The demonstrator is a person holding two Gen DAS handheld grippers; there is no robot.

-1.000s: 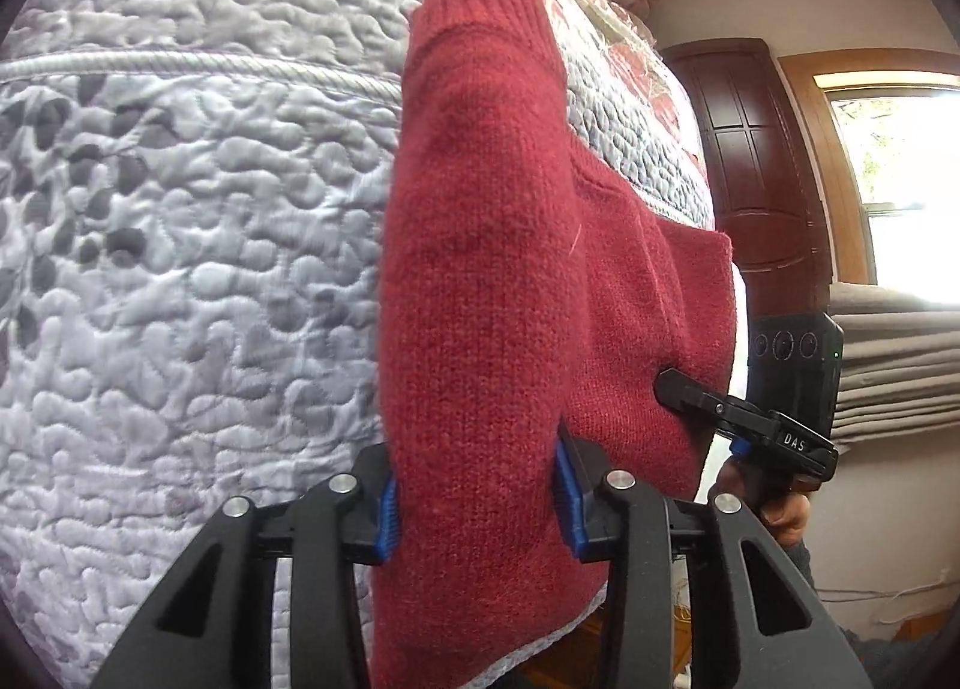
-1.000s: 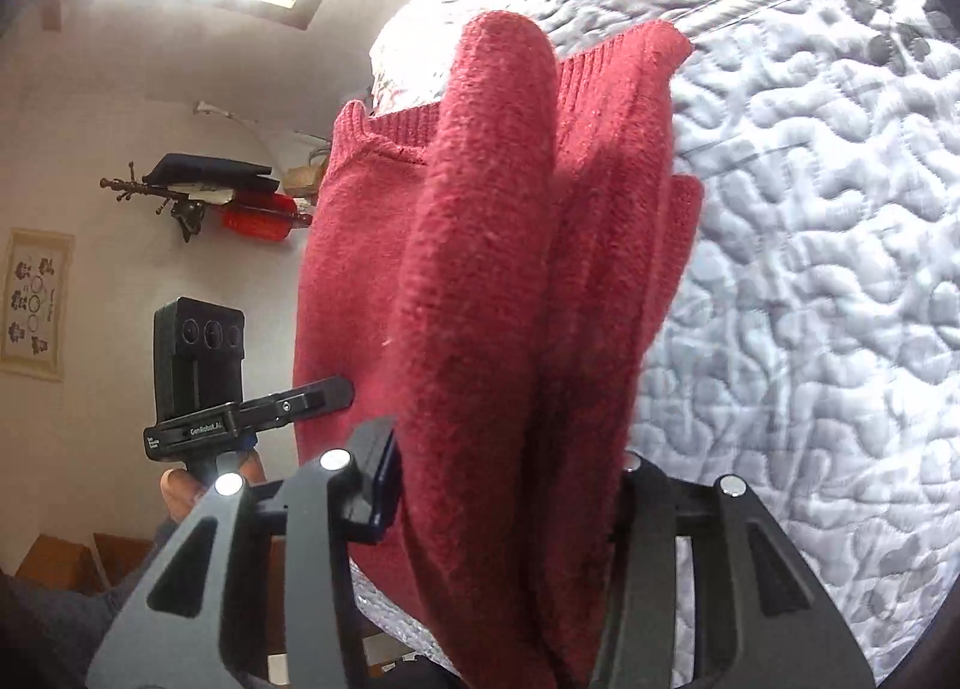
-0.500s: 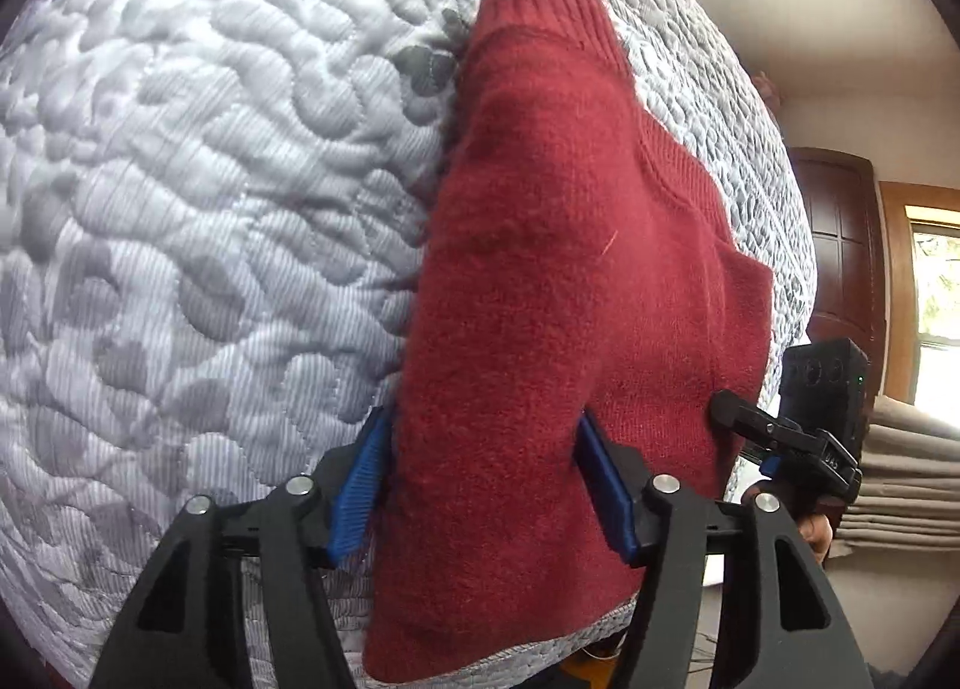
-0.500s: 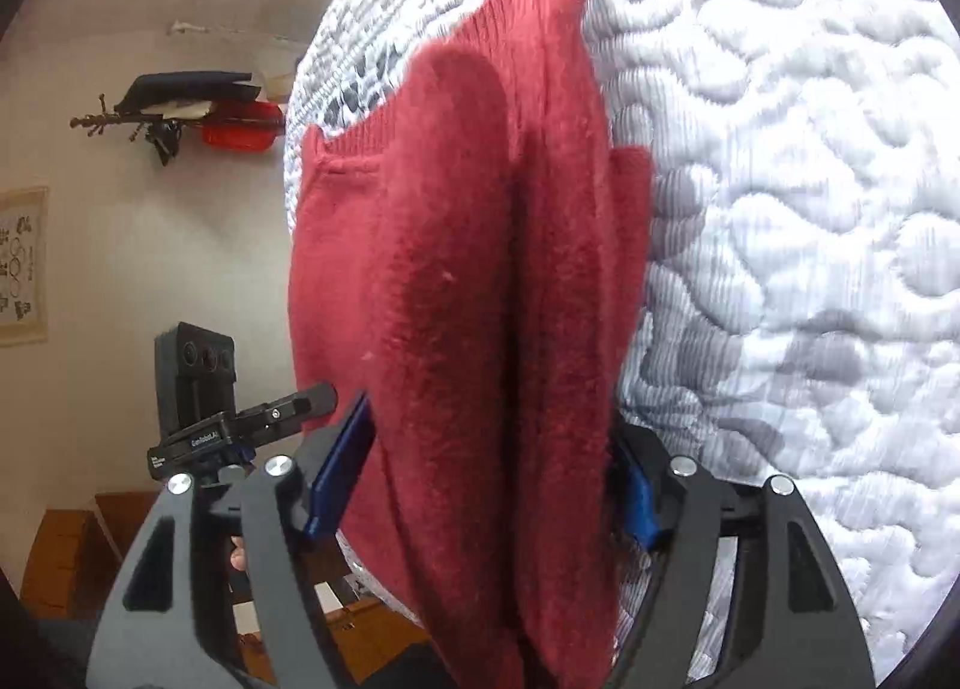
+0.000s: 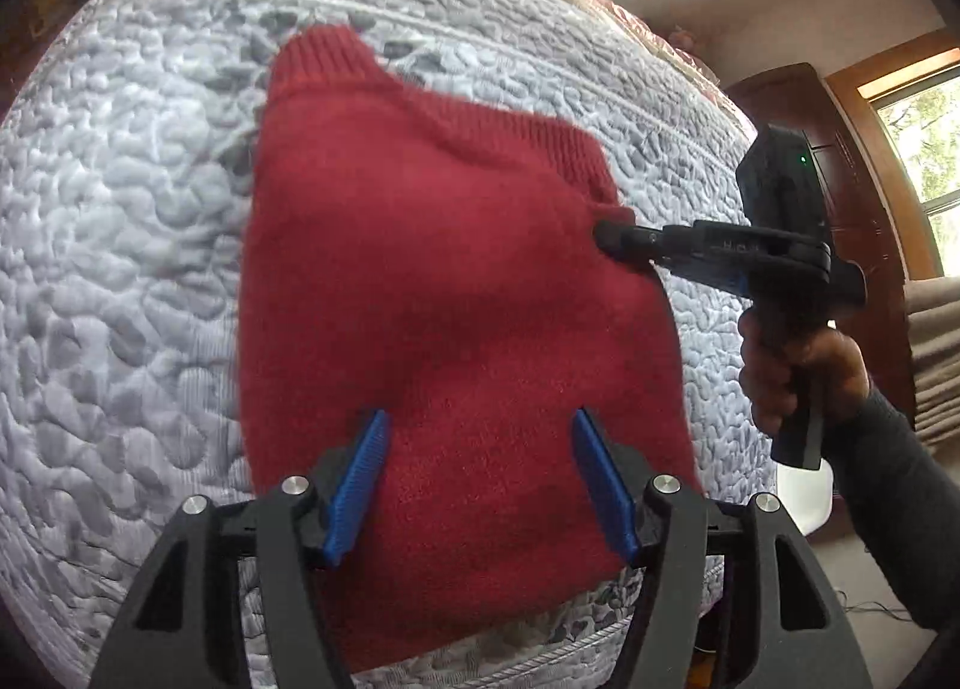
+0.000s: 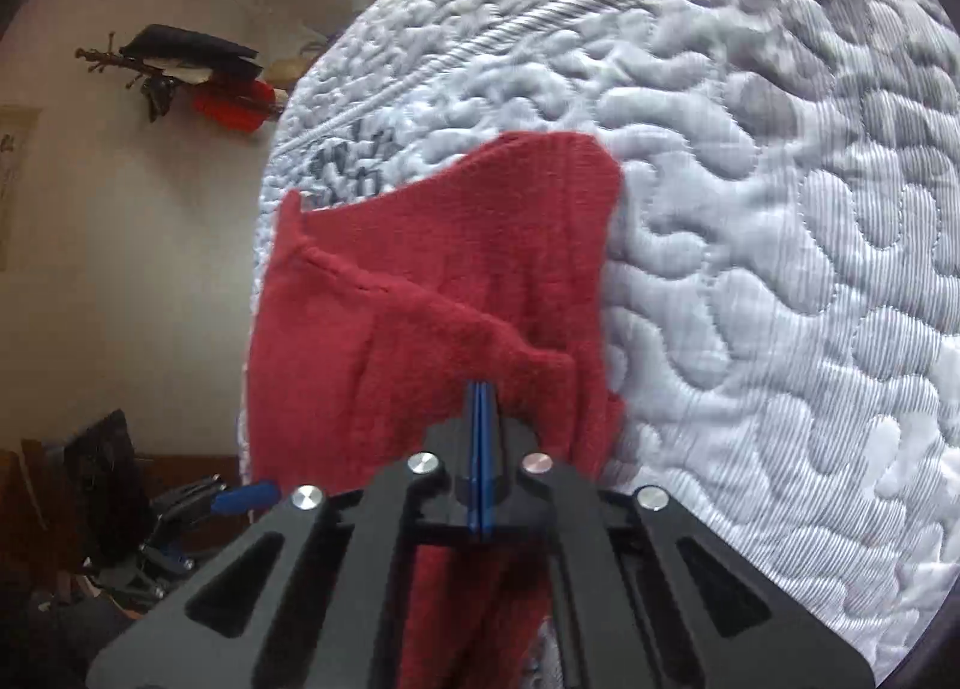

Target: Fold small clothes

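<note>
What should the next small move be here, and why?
Probably back the left claw clear. It is open over the red sweater, which lies folded on the quilted bedspread. The right claw is shut, with nothing visibly between its pads.

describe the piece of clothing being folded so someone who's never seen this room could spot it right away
Look at the grey-white quilted mattress filling both views. Lying on it near its edge is a red knitted sweater, folded over on itself, with a ribbed cuff pointing away. It is the only red cloth on the pale quilting, and the right hand-held gripper touches its side.
</note>
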